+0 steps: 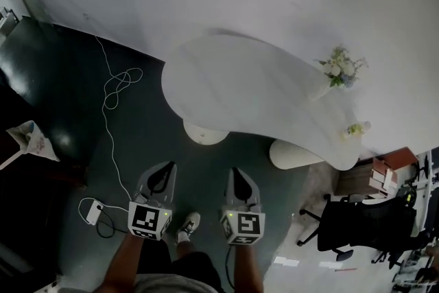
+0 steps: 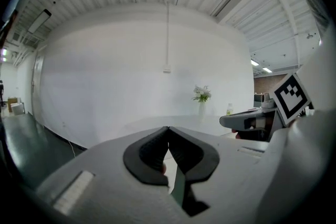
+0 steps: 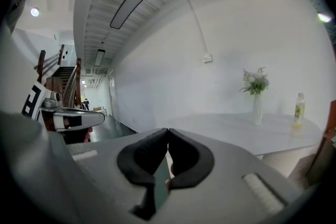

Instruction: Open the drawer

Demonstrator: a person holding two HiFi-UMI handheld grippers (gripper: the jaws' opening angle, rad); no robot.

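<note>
We held the left gripper (image 1: 167,169) and right gripper (image 1: 237,173) closed, both empty. They pointed toward the white table (image 1: 233,89).

Left tongs (image 1: 162,180) closed, empty, right tongs (image 1: 239,182) alongside, closed, empty

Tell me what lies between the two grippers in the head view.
The person's pale shoe on the dark floor lies between the left gripper and the right gripper; only the head view shows it.

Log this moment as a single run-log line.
drawer: none made out in view | left gripper: shut, empty | right gripper: shut, empty | ahead: white table with flower vase, bottle
</note>
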